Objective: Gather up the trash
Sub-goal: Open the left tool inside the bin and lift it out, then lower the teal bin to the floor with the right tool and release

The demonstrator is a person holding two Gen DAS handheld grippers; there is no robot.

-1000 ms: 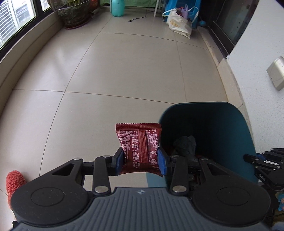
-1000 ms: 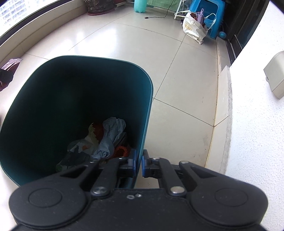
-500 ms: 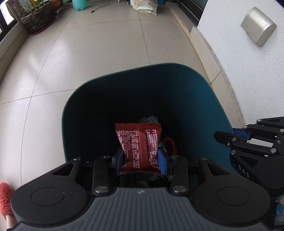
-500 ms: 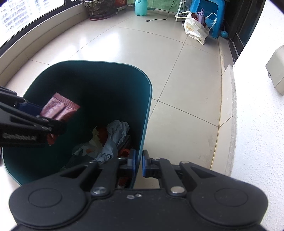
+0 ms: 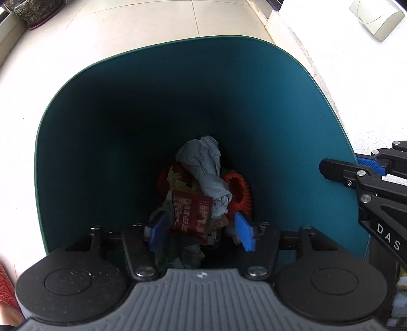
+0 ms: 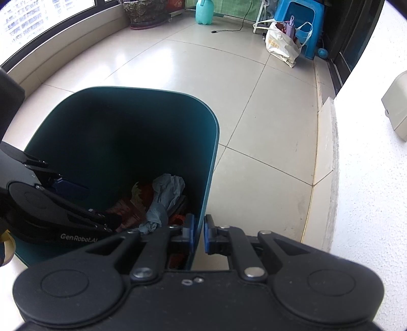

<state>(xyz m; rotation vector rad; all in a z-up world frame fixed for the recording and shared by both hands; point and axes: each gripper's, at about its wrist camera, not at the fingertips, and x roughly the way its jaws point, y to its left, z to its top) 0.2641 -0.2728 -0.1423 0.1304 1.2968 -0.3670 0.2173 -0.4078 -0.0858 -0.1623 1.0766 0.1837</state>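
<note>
Left wrist view: looking straight down into the teal bin (image 5: 122, 107), filling most of the frame. Left gripper (image 5: 202, 230) at bottom middle, blue pads (image 5: 158, 229) wide apart, just opened, touching nothing. Red wrapper (image 5: 192, 216) loose between them, lying on the trash pile beside a grey crumpled bag (image 5: 203, 165) and an orange ring (image 5: 239, 191). Right gripper (image 5: 361, 165) at the right edge, on the bin's rim.

Right wrist view: right gripper (image 6: 199, 236) at lower middle, fingers pinched tight on the bin wall (image 6: 212, 157). Left gripper's black body (image 6: 51, 211) at lower left, hiding part of the trash. Only here: shiny floor tiles (image 6: 254, 114), white shopping bag (image 6: 279, 45), blue stool (image 6: 302, 20), green jug (image 6: 204, 11) along the top.
</note>
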